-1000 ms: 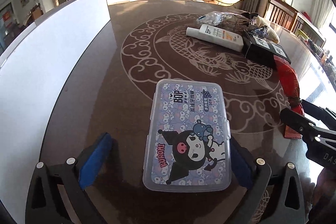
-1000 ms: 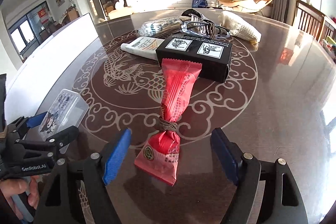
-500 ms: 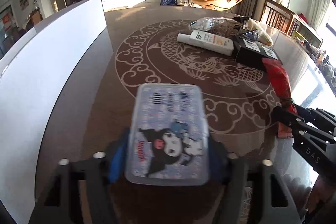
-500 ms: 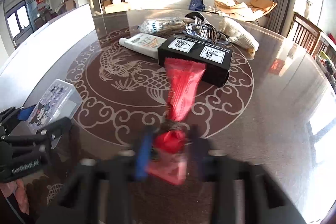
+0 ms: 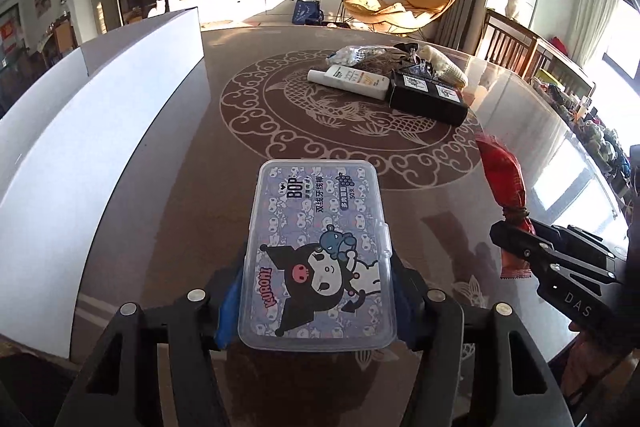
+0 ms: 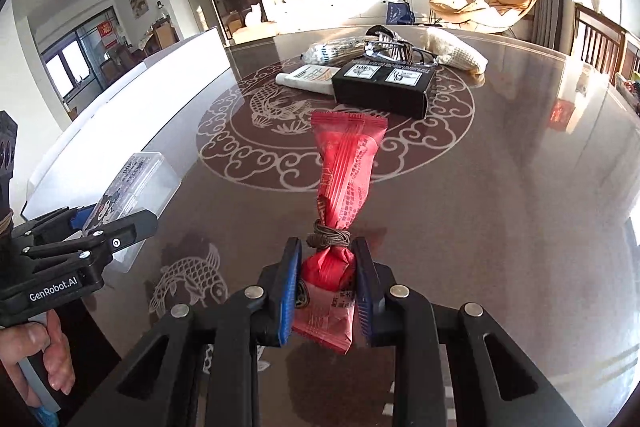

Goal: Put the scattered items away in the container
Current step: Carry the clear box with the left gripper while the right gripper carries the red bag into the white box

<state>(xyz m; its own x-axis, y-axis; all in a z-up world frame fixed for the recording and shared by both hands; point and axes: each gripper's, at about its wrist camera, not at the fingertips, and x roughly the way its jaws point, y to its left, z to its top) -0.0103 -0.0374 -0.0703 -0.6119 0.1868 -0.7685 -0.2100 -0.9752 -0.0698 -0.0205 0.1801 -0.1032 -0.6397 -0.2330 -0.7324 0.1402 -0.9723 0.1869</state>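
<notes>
My left gripper point(image 5: 318, 291) is shut on a clear plastic box with a cartoon print point(image 5: 320, 247) and holds it lifted above the table; the box also shows in the right wrist view point(image 6: 128, 195). My right gripper point(image 6: 326, 279) is shut on the lower end of a red snack packet point(image 6: 344, 171) tied with brown cord, lifted off the table. The packet also shows in the left wrist view point(image 5: 504, 183). The white container point(image 5: 100, 115) stands along the table's left side.
On the far side of the dark patterned table point(image 5: 180, 195) lie a black box point(image 6: 384, 87), a white tube point(image 6: 308, 77), a clear bag point(image 6: 328, 51), a tangle of cable point(image 6: 388, 43) and a cream cloth roll point(image 6: 456, 55).
Both grippers were open around their items a second ago. They have since shut, the left on the plastic box, the right on the red packet, and both items are raised.
</notes>
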